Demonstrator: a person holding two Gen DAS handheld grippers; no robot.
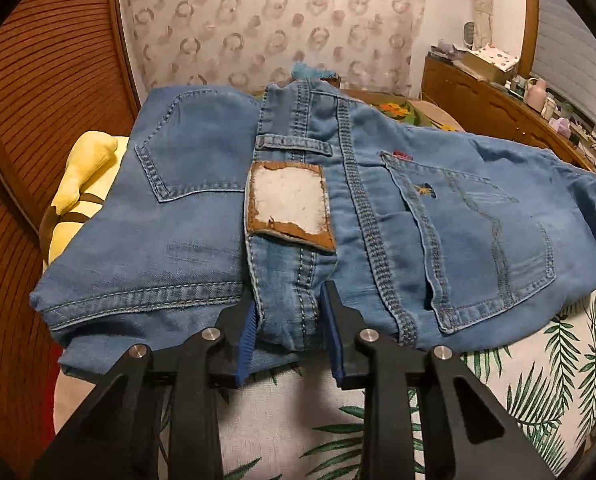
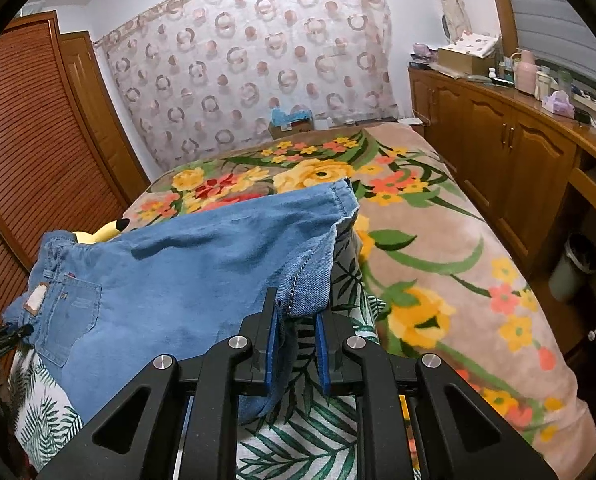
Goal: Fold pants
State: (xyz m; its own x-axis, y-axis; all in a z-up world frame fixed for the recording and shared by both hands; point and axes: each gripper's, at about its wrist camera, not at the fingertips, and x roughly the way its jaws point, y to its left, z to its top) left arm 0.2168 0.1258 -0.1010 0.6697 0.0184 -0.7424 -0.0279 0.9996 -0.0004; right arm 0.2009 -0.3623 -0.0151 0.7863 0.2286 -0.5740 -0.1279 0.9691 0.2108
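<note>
Both tools (image 1: 287, 312) (image 2: 295, 320) pinch jeans (image 1: 201, 216) (legs cut off).

The bed's floral blanket (image 2: 438, 240) lies open and bare across the middle and right of the right wrist frame, giving free room beyond and to the right of the jeans (image 2: 185, 264). That room is bounded on the frame's right by the wooden cabinet (image 2: 498, 152), on the left by the slatted wardrobe doors (image 2: 29, 152) and at the top by the patterned curtain (image 2: 249, 64). In the left wrist frame a yellow plush toy (image 1: 83, 184) sits against the jeans' left edge, while the leaf-print cloth (image 1: 538, 380) at lower right is clear.
</note>
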